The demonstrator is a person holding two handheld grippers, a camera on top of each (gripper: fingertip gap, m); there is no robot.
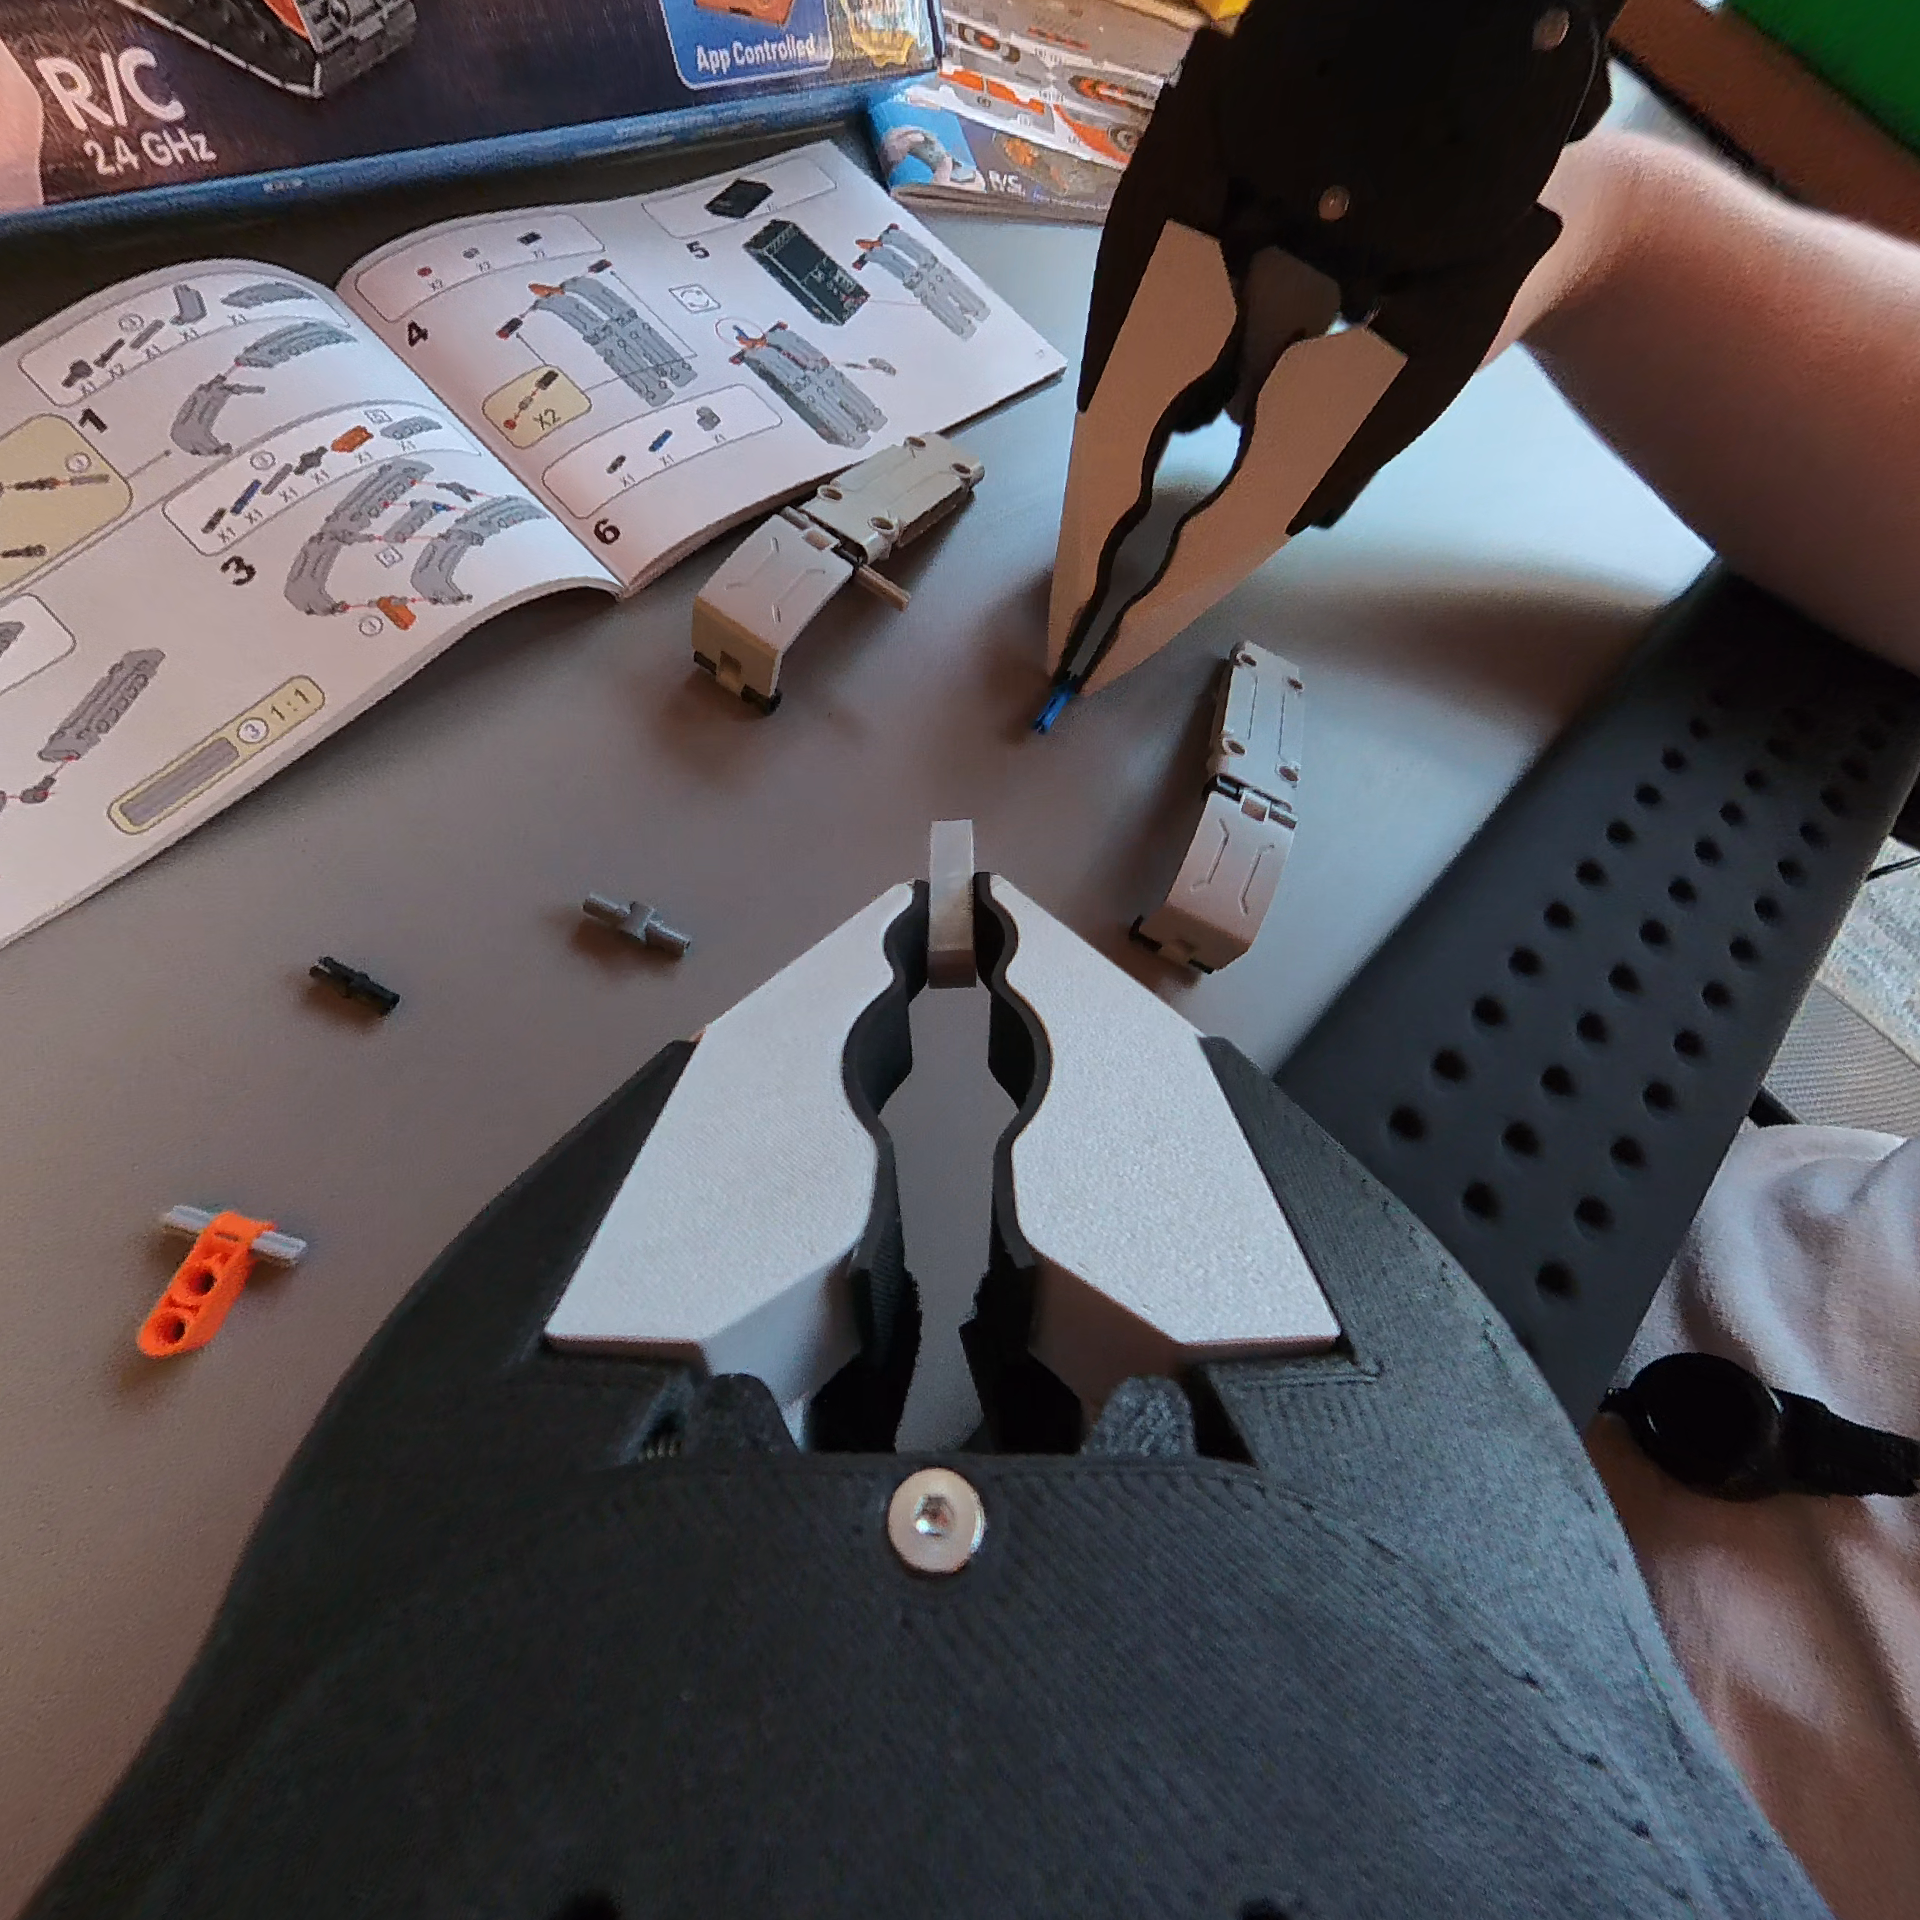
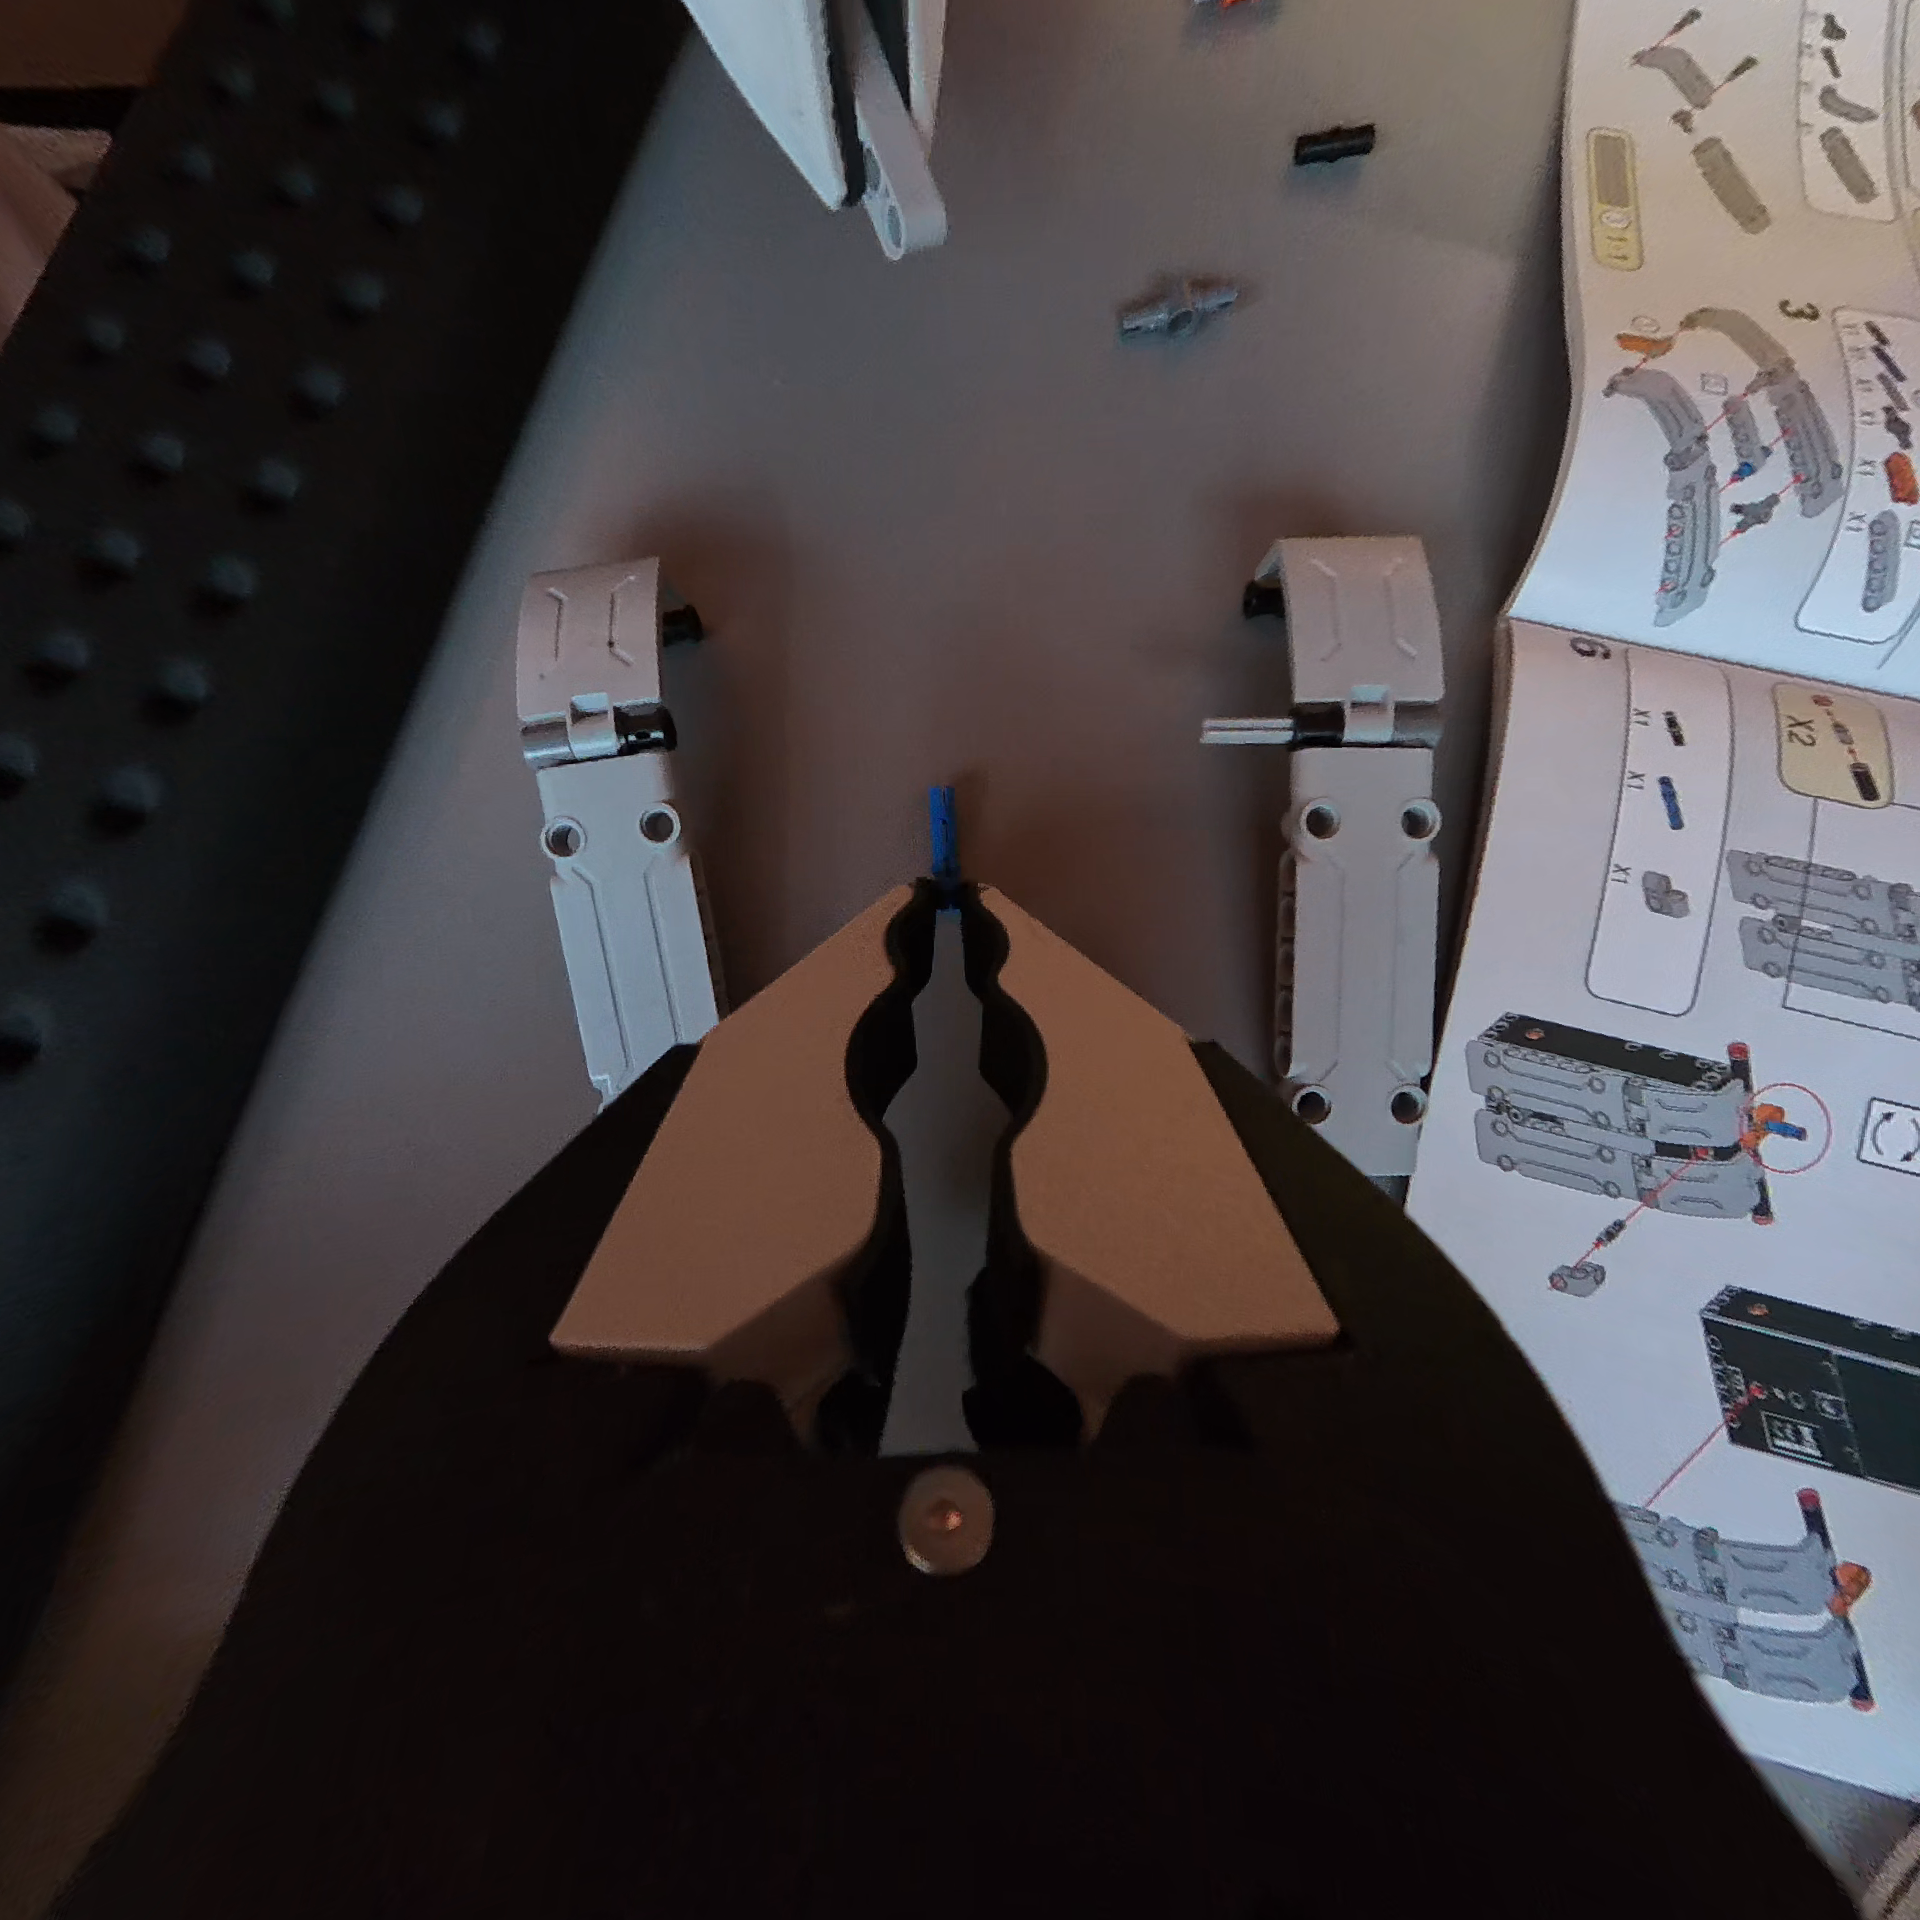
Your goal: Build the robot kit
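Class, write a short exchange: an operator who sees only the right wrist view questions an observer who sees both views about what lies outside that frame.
Operator: My right tool grips the blue pin. What lies past the black pin, beyond my top edge?
Observer: An orange connector with a grey axle through it, lying on the table.
Operator: And past the open booklet?
Observer: A dark blue box, with a second booklet beside it.
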